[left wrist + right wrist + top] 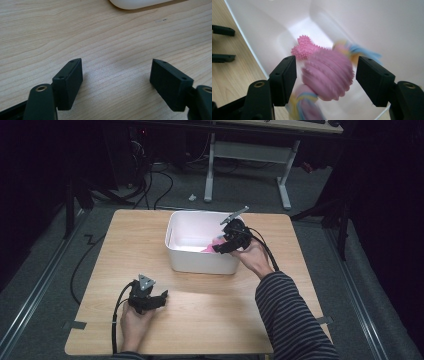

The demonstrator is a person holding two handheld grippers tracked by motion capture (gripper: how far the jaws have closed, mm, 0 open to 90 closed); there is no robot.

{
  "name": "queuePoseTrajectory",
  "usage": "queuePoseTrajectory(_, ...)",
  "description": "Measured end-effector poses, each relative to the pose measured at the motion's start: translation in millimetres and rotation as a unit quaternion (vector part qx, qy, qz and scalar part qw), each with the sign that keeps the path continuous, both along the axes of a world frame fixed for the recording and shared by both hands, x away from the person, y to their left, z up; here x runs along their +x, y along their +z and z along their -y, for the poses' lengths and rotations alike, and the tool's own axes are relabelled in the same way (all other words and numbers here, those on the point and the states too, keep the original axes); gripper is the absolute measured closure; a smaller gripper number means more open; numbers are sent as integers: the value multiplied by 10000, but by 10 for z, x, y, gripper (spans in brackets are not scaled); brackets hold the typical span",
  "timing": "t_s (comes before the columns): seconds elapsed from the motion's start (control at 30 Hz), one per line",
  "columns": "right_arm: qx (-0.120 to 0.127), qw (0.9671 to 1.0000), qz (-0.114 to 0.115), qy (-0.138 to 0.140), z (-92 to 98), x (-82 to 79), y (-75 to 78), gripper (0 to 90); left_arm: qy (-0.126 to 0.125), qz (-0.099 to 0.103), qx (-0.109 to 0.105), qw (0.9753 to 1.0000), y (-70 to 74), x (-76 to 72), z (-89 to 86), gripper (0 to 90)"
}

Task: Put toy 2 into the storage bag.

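Note:
A white bin (200,262) stands mid-table, and my right gripper (220,248) reaches over its right rim. In the right gripper view its jaws (325,72) are open. A blurred pink ribbed ball (328,75) on a blue and yellow rope (357,50) sits between them, with a gap on each side. Behind it, a pink spiky toy (305,47) lies on the bin's floor (374,25). Pink (212,246) shows inside the bin in the high view. My left gripper (161,298) rests on the wooden table (215,310), open (116,72) and holding nothing.
The bin's rounded corner (135,3) lies just ahead of the left gripper. The left gripper's jaws (223,43) appear far off on the table. Beyond the table are a desk frame (245,165) and floor cables (160,185). Bare wood surrounds the bin.

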State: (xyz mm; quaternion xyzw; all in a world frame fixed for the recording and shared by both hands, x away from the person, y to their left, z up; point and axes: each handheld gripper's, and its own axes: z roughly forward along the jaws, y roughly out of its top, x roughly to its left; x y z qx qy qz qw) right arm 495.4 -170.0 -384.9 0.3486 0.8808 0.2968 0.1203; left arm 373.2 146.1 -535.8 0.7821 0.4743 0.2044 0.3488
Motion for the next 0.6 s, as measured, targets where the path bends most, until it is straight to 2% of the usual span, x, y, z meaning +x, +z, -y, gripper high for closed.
queuePoseTrajectory(0.17,20,10000,79,-45,38,-30,53,318,1,6,-3,10000,-1,0,1,267)
queuePoseTrajectory(0.27,76,9997,212,-69,96,-84,82,322,-2,2,0,10000,0,0,1,267)
queuePoseTrajectory(0.4,155,9990,395,-144,207,-187,134,334,0,3,-3,10000,-1,0,1,266)
queuePoseTrajectory(0.6,420,9962,696,-326,436,-387,252,348,-2,4,-2,10000,-1,0,1,266)
